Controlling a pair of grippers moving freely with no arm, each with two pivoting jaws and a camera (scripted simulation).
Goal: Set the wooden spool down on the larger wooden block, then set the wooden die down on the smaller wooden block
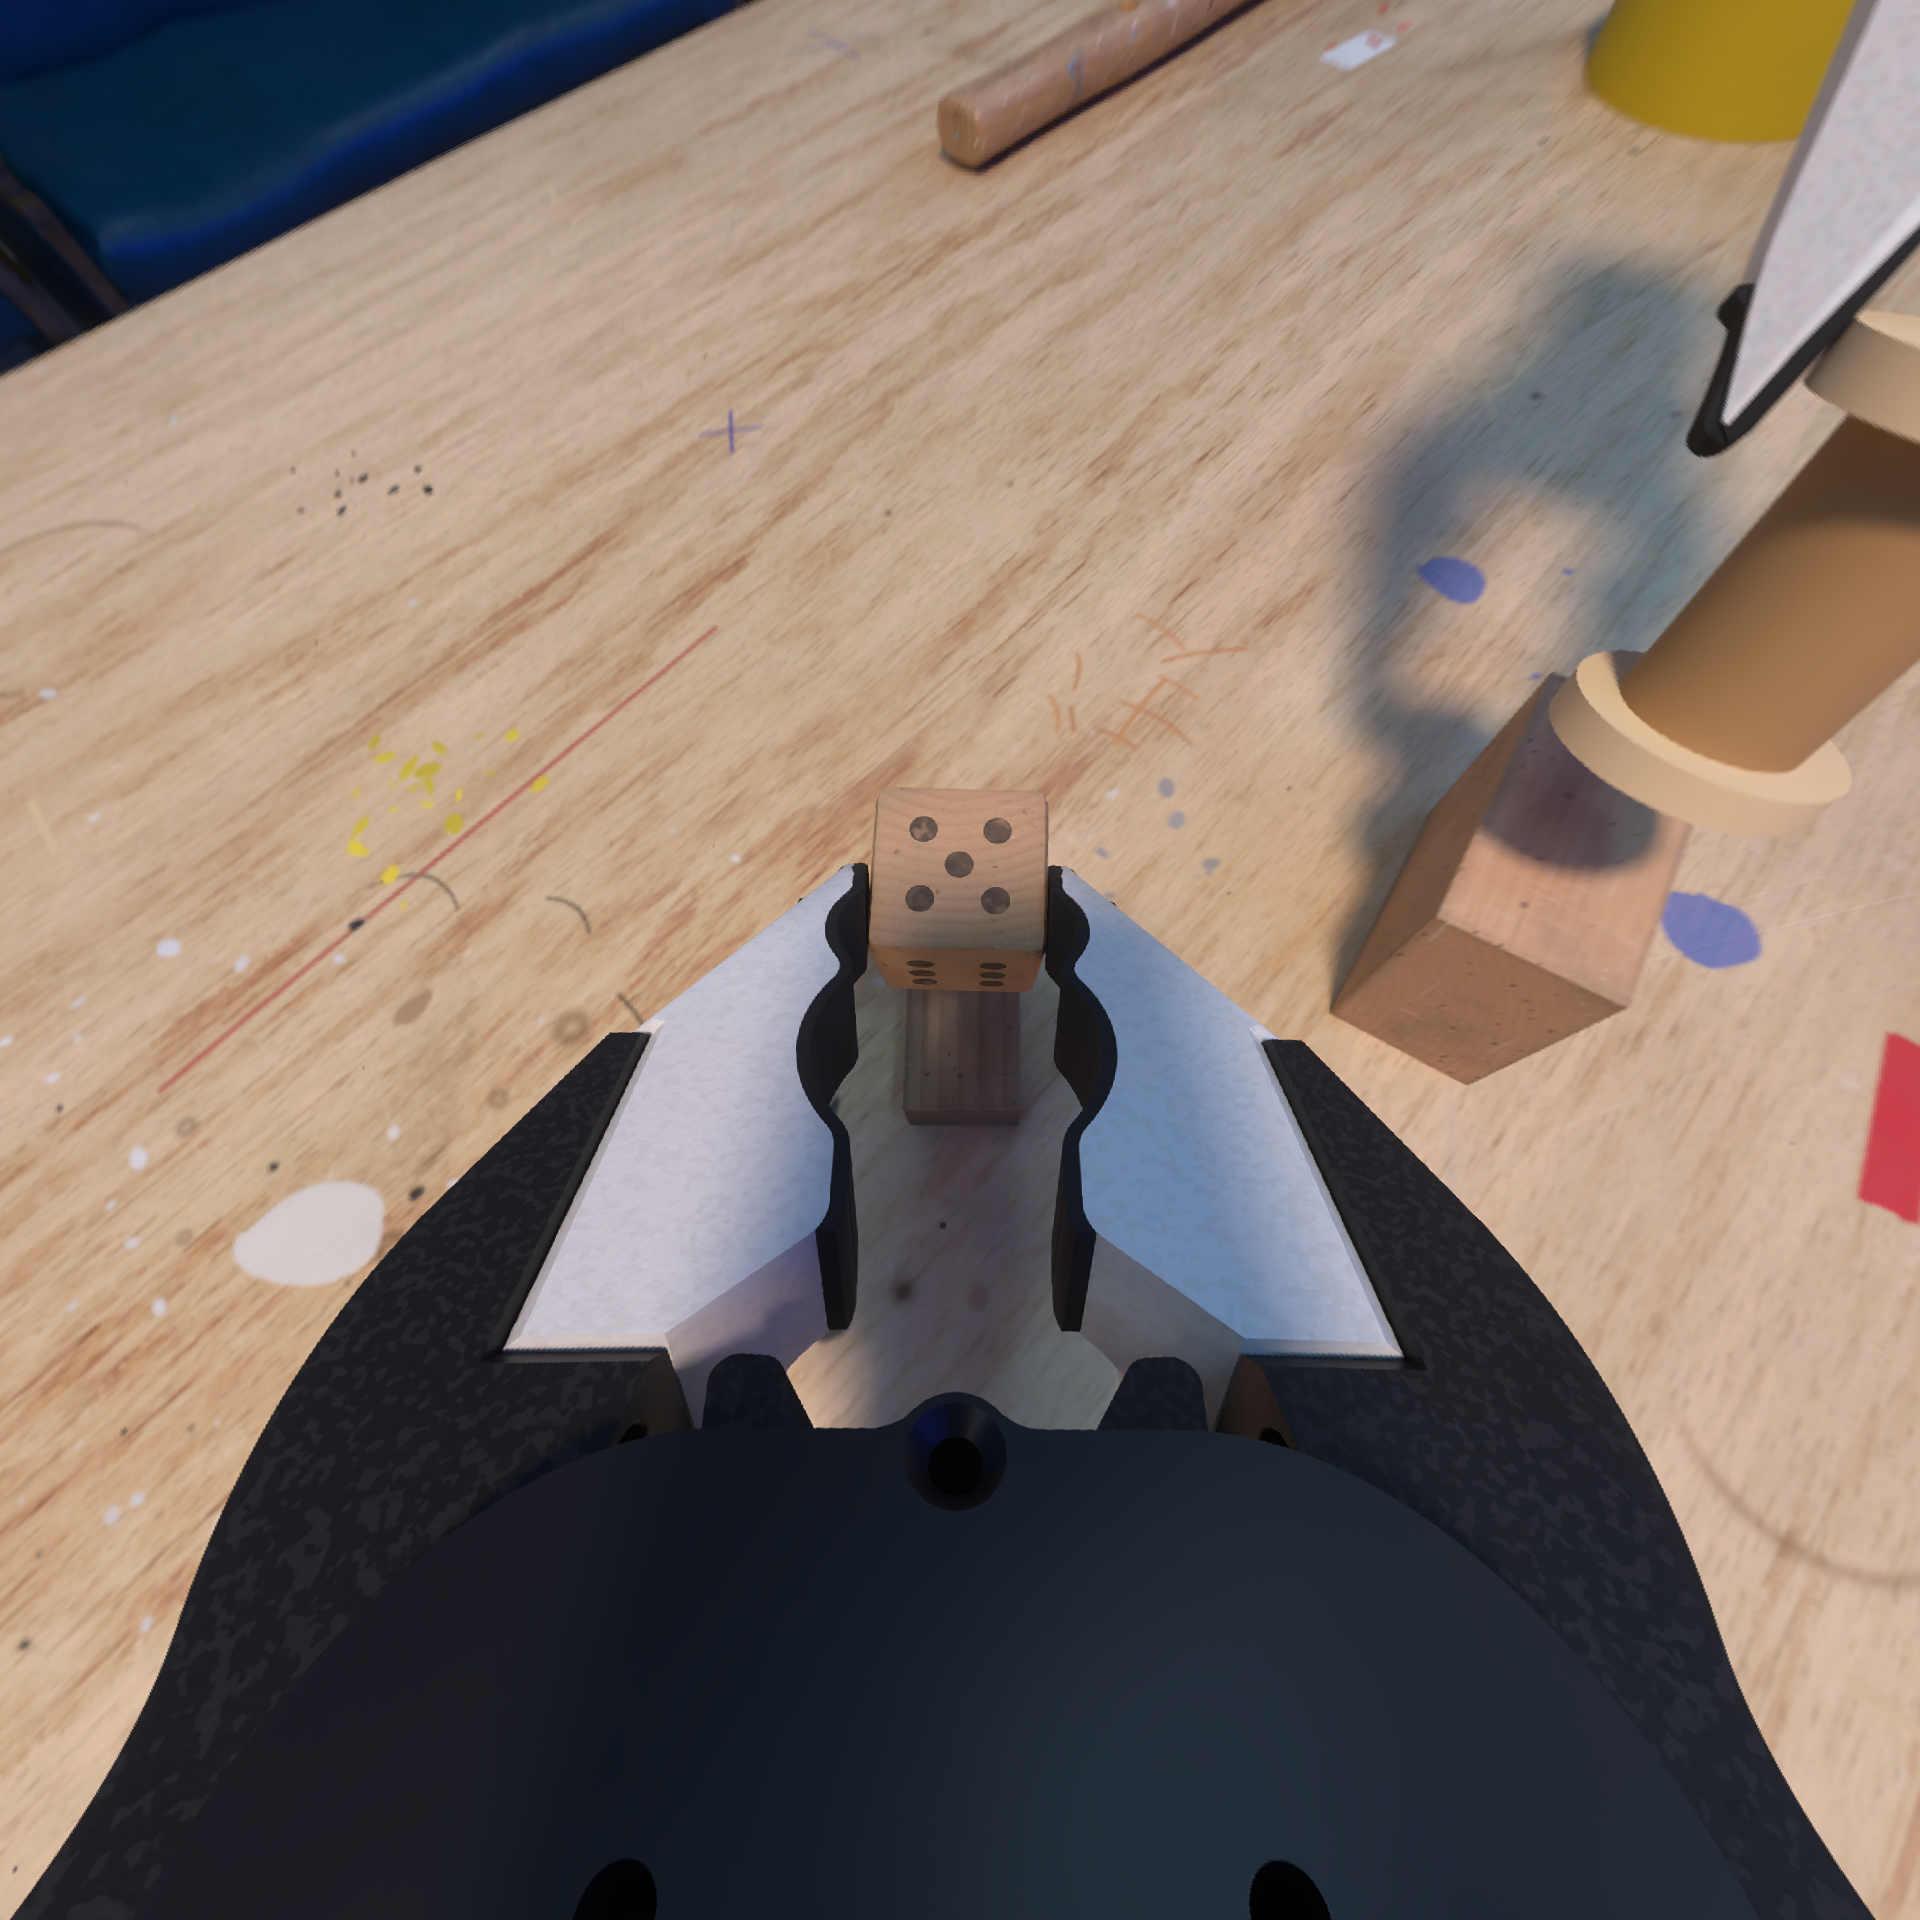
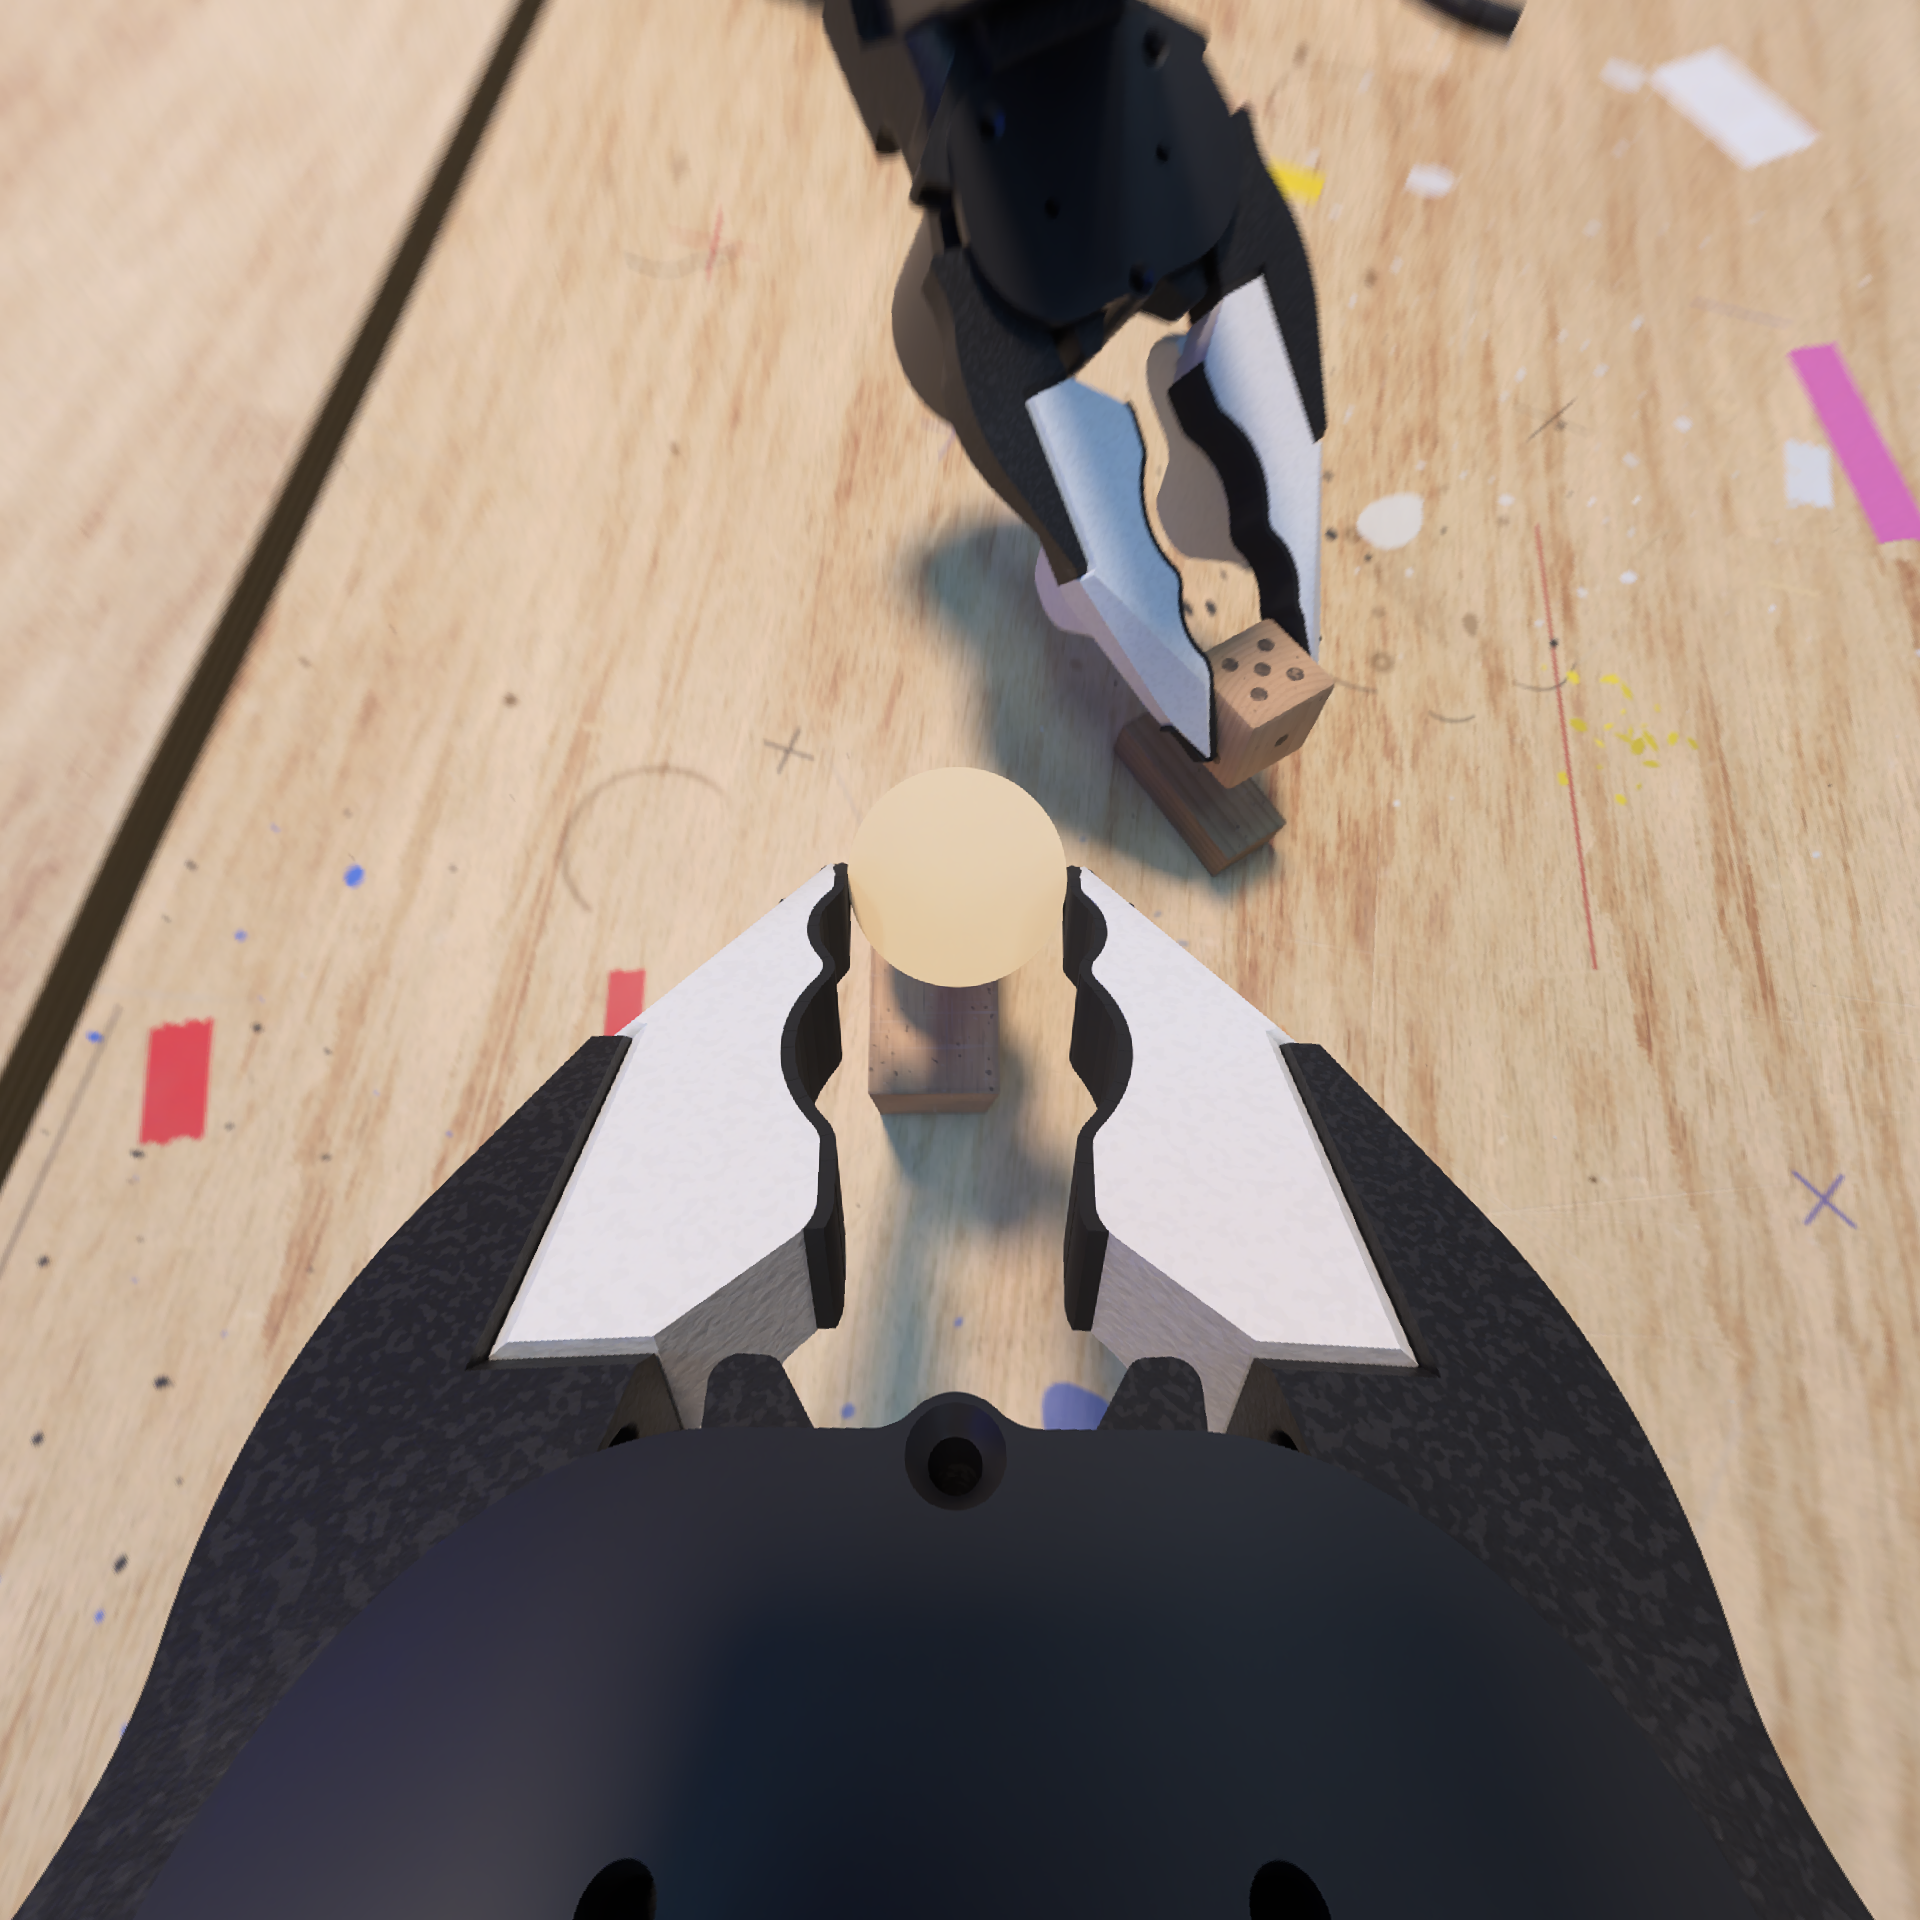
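My left gripper [image 1: 956, 894] is shut on the wooden die [image 1: 958, 883], five pips up, held just above the far end of the smaller, darker wooden block [image 1: 961, 1060]. My right gripper [image 2: 956, 883] is shut on the wooden spool [image 2: 956, 878], seen end-on as a cream disc over the larger wooden block [image 2: 935, 1049]. In the left wrist view the spool [image 1: 1756, 644] hangs tilted, its lower flange over the far end of the larger block [image 1: 1507, 935]; I cannot tell whether they touch. The right wrist view also shows the left gripper [image 2: 1257, 696], the die [image 2: 1273, 696] and the smaller block [image 2: 1205, 810].
A wooden dowel [image 1: 1070, 73] and a yellow cup [image 1: 1704, 62] lie at the far side of the paint-flecked wooden table [image 1: 520, 520]. The table edge runs along the upper left, with blue beyond [image 1: 208, 135]. Red tape [image 1: 1891, 1122] is stuck to the right.
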